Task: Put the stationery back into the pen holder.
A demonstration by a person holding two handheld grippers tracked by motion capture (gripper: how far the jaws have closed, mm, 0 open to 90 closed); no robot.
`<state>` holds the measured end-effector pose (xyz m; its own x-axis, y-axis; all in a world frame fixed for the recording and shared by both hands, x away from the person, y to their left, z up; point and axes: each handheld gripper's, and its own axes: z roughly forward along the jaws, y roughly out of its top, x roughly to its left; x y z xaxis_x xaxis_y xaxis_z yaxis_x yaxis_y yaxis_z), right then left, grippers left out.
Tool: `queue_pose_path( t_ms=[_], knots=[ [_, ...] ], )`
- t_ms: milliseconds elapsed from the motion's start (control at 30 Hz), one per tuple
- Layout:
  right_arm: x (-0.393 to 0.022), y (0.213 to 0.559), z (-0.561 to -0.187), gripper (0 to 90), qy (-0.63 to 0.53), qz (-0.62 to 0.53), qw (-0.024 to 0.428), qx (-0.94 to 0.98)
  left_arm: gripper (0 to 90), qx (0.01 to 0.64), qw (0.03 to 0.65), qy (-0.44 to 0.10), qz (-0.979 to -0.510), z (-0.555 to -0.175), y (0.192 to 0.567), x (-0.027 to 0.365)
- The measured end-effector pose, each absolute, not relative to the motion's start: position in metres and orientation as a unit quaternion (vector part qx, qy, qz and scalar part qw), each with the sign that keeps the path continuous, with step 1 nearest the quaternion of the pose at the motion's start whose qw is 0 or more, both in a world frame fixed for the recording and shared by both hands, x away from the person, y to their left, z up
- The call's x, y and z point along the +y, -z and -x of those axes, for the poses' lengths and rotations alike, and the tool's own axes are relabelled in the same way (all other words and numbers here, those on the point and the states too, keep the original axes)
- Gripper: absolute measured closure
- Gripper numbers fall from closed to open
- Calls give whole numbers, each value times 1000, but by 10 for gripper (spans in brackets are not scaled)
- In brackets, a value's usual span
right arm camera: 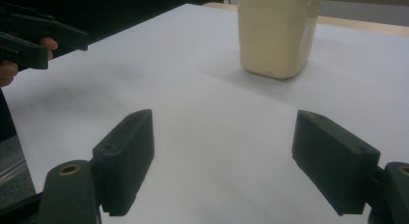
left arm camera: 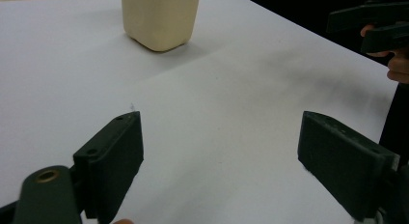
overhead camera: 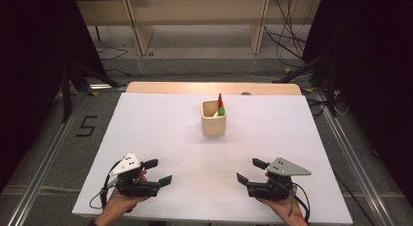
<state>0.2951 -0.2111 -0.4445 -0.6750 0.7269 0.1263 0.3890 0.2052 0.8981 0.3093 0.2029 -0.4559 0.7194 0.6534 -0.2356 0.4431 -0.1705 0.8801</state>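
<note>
**Both grippers low at the near edge, jaws spread**

The left gripper [overhead camera: 162, 171] and right gripper [overhead camera: 249, 170] rest near the white matte table sheet's [overhead camera: 160, 123] near edge, angled inward, jaws wide apart and empty. Farther off, at centre, stands the cream, rounded-square cup [overhead camera: 214, 119], smooth-walled, holding a red-and-green pen [overhead camera: 220, 106] upright.

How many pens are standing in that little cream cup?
1 that I can see: a red and green pen leaning in the back right corner of the cream cup at the table's middle. The cup's walls could hide shorter ones. Both tongs rest open near the front edge.
</note>
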Motion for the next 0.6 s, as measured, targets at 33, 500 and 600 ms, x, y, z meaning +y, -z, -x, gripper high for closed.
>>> queue_pose_path(
  t_ms=[33,500,600],
  knots=[
    [-212,445,-294,228,-513,-368,167,757,159,361,533,-98,-759,-309,456,203],
    [-220,454,-285,199,-509,-375,165,757,159,351,539,-93,-760,-308,456,202],
    [-220,454,-285,199,-508,-375,167,758,159,351,539,-95,-760,-308,456,202]
  ],
)
